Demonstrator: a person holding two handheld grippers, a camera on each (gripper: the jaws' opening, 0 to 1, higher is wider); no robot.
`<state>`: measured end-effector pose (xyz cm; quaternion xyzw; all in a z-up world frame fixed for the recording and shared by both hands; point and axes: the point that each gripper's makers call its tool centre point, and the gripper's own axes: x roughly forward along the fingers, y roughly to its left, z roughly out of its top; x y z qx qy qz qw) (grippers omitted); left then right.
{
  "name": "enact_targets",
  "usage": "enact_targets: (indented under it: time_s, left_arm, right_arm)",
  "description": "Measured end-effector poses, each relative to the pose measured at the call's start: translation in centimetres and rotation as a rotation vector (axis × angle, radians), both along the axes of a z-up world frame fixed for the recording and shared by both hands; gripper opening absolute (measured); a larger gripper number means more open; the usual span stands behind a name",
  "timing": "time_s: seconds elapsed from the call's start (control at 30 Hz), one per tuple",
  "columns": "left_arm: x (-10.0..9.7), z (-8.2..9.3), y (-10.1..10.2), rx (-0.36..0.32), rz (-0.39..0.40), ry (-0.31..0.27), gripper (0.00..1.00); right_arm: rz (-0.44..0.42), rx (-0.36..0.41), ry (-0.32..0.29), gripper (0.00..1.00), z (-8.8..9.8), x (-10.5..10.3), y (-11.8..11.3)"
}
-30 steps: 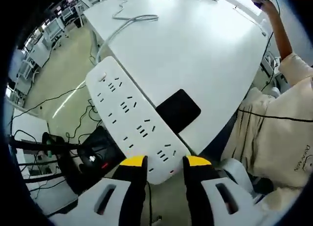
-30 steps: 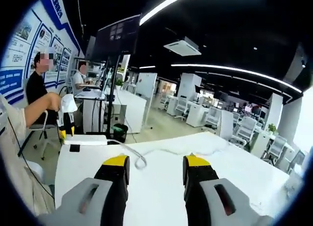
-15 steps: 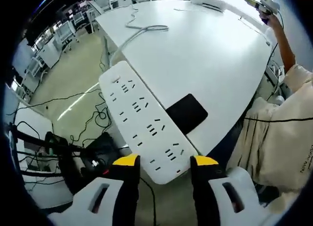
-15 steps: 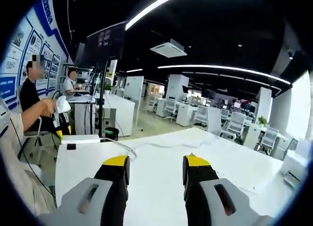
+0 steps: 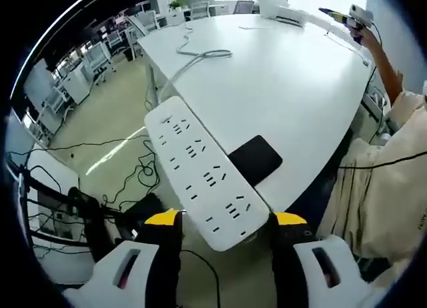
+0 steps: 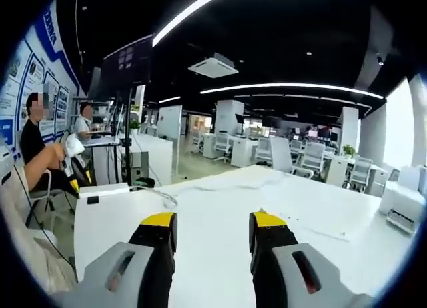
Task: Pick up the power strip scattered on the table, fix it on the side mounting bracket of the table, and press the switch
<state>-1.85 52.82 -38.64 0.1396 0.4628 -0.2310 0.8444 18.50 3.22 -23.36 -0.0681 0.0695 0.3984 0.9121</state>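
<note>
Two claws stand open and hold nothing. Left claw (image 5: 225, 220) hovers at the near end of the white power strip (image 5: 201, 169), which lies along the tabletop (image 5: 287, 88) edge beside a black pad (image 5: 255, 159). Right claw (image 6: 208, 221) is above the bare tabletop

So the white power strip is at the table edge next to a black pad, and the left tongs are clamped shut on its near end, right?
Not quite. In the left gripper view the left tongs are open, their jaws standing either side of the power strip's near end without clamping it. The rest holds: the white strip is at the edge of the table, beside the black pad.
</note>
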Motion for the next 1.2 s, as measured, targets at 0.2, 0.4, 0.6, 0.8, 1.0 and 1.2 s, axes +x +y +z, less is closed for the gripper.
enact_targets:
  time_s: [0.2, 0.4, 0.6, 0.8, 1.0, 1.2]
  left_arm:
    - [1.3, 1.9, -0.3, -0.128, 0.036, -0.119, 0.59]
    - [2.6, 4.9, -0.6, -0.222, 0.048, -0.274, 0.59]
    - [3.9, 6.8, -1.4, -0.226, 0.037, -0.414, 0.6]
    - [4.8, 9.4, -4.3, -0.328, 0.03, -0.547, 0.6]
    - [5.6, 11.0, -5.0, -0.347, 0.052, -0.628, 0.6]
    - [6.9, 12.3, -5.2, -0.336, 0.104, -0.743, 0.6]
  right_arm:
    - [-0.022, 0.042, -0.003, 0.39, -0.6, -0.3, -1.2]
    - [-0.045, 0.063, -0.026, 0.39, -0.6, -0.9, -2.3]
    - [-0.066, 0.076, -0.041, 0.4, -0.6, -1.3, -2.8]
    - [-0.106, 0.085, -0.067, 0.4, -0.1, -1.4, -3.8]
    - [-0.153, 0.095, -0.083, 0.43, 0.2, -1.5, -5.3]
    - [-0.194, 0.137, -0.091, 0.44, 0.3, -1.8, -7.1]
